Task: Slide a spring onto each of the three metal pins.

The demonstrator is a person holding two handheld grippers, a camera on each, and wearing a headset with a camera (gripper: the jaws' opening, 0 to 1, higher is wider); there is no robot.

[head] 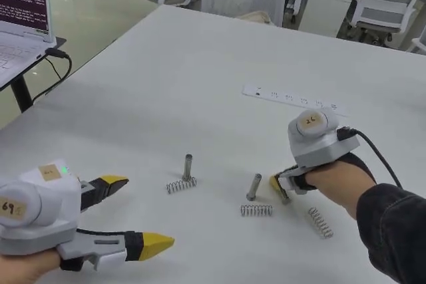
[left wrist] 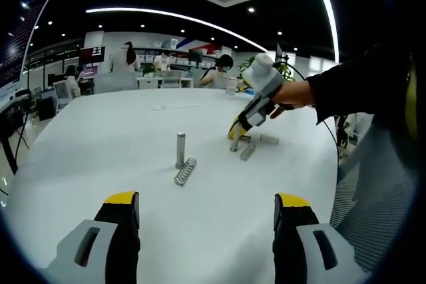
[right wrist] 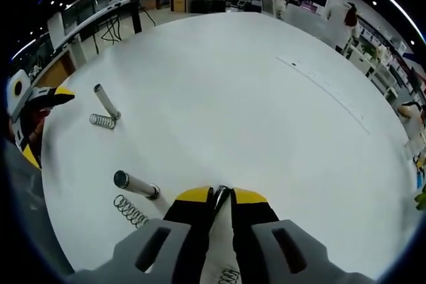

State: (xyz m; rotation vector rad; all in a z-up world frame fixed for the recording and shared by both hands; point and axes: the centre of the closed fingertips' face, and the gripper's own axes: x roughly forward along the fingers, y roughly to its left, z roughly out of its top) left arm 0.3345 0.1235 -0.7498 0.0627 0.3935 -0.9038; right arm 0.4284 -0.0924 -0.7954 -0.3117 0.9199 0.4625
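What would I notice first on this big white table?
Probably the yellow-tipped tongs: the left tongs gape wide open at the near left, while the right tongs pinch shut on what looks like a short grey metal pin. Between them, two more shiny metal pins stand upright on the white table, with three little coiled wire springs lying near them.

Two grey metal pins stand upright on the white desk (head: 200, 84): the left pin (head: 188, 167) and the middle pin (head: 254, 186). The left spring (head: 181, 185) and the middle spring (head: 256, 210) lie flat at their feet. The third spring (head: 320, 222) lies further right. The third pin (right wrist: 222, 194) is pinched in the jaws of the right gripper (head: 278, 185).
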